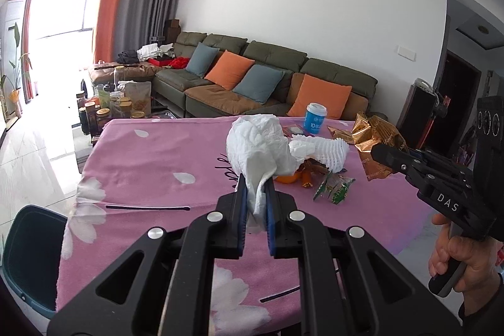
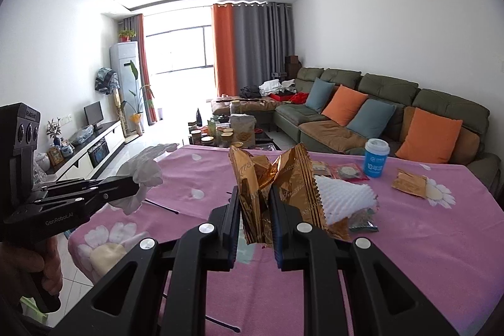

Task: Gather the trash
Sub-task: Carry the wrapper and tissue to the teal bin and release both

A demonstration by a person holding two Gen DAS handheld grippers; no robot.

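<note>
Our left hand-held gripper (image 1: 255,181) clamps crumpled white tissue (image 1: 255,144) at frame centre; our right hand-held gripper (image 2: 255,194) clamps creased gold wrapper (image 2: 274,178).

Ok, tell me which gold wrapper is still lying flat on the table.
The small gold wrapper at the far right of the pink cloth, past the blue cup. The other, crumpled gold wrapper is pinched in the right gripper.

Each fisheye camera looks forward along its own claw, close above the pink tabletop (image 1: 151,159) — both views share the sofa (image 2: 393,103), and each catches the other claw.
</note>
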